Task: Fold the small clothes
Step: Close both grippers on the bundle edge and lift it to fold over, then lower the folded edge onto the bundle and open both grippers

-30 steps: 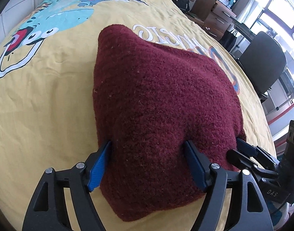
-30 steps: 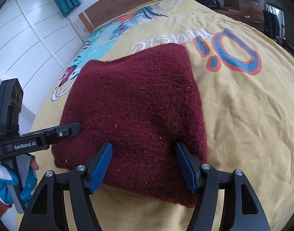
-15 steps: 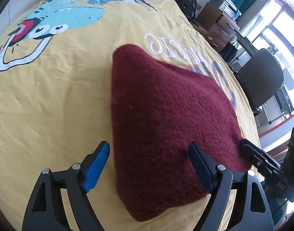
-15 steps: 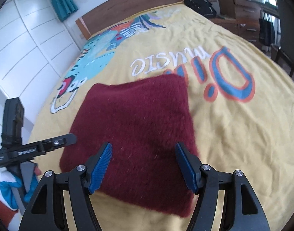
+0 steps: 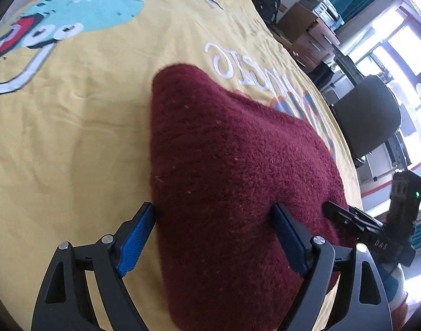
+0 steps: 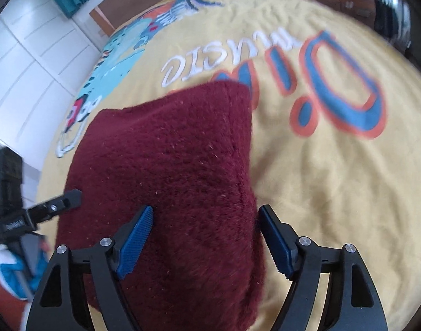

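Observation:
A folded maroon fuzzy knit garment (image 5: 232, 171) lies flat on the yellow printed bedspread (image 5: 72, 138); it also shows in the right wrist view (image 6: 169, 165). My left gripper (image 5: 213, 215) is open, its blue pads straddling the garment's near left edge. My right gripper (image 6: 205, 220) is open, its pads straddling the garment's near right edge. Each gripper shows in the other's view: the right one (image 5: 348, 215) and the left one (image 6: 64, 201), both open at the garment's near side.
The bedspread (image 6: 320, 165) has a dinosaur print and lettering. A black office chair (image 5: 367, 118), wooden drawers (image 5: 307, 33) and a black backpack (image 5: 265, 0) stand right of the bed. White wardrobe doors (image 6: 25, 69) and a wooden headboard (image 6: 122, 5) are on the left.
Both grippers dipped back toward the garment after lifting away half a second ago. The garment looks unchanged and both grippers stay open.

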`<move>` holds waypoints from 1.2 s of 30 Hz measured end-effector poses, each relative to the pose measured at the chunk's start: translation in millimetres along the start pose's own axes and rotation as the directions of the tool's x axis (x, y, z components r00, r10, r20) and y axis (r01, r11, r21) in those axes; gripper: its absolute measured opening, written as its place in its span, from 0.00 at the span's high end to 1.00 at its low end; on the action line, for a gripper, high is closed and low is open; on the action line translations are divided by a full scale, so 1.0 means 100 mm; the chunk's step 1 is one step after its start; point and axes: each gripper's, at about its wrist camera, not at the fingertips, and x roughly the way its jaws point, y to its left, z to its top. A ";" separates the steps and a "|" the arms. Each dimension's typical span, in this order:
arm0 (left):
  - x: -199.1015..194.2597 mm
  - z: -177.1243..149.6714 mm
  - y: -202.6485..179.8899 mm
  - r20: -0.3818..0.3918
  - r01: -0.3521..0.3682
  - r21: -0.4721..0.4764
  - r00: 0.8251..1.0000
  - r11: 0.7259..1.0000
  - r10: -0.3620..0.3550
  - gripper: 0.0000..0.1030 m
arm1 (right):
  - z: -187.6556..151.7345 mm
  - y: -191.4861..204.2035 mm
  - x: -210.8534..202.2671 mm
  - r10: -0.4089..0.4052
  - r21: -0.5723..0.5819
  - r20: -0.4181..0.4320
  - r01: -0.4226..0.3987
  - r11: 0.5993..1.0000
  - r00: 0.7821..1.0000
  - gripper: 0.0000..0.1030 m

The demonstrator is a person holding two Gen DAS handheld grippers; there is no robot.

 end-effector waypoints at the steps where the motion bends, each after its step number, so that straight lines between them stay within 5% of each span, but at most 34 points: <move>1: 0.02 0.00 0.01 -0.006 0.003 0.001 1.000 1.000 -0.003 0.11 | 0.00 -0.06 0.04 0.031 0.017 -0.019 -0.030 0.999 0.999 0.23; 5: 0.18 -0.06 0.12 -0.056 0.071 -0.051 0.996 0.996 -0.074 0.09 | -0.02 -0.12 0.15 0.084 0.006 -0.058 -0.084 0.996 0.995 0.24; 9: 0.24 -0.03 0.25 -0.078 0.147 -0.096 0.985 0.984 -0.155 0.11 | -0.03 -0.18 0.26 0.178 0.044 -0.078 -0.175 0.984 0.981 0.37; 15: 0.13 -0.02 0.37 -0.031 0.240 -0.085 0.969 0.967 -0.243 0.38 | -0.07 -0.20 0.21 0.270 0.072 -0.027 -0.267 0.961 0.963 0.57; 22: -0.34 -0.04 0.55 0.051 0.321 -0.095 0.947 0.942 -0.317 0.52 | 0.04 0.14 -0.11 0.357 0.014 0.072 -0.359 0.933 0.931 0.60; 28: -1.00 -0.02 0.89 0.126 0.279 -0.076 0.955 0.957 -0.268 0.52 | 0.13 0.63 0.07 0.420 -0.030 0.050 -0.419 0.907 0.906 0.60; 33: -1.02 -0.16 1.25 0.061 0.115 -0.116 0.992 0.987 -0.109 0.46 | 0.00 0.73 0.55 0.329 0.004 -0.048 -0.329 0.944 0.943 0.54; 36: -0.98 -0.29 1.33 0.053 0.088 -0.139 0.995 0.986 -0.081 0.33 | -0.05 0.62 0.48 0.323 0.037 -0.040 -0.322 0.946 0.946 0.49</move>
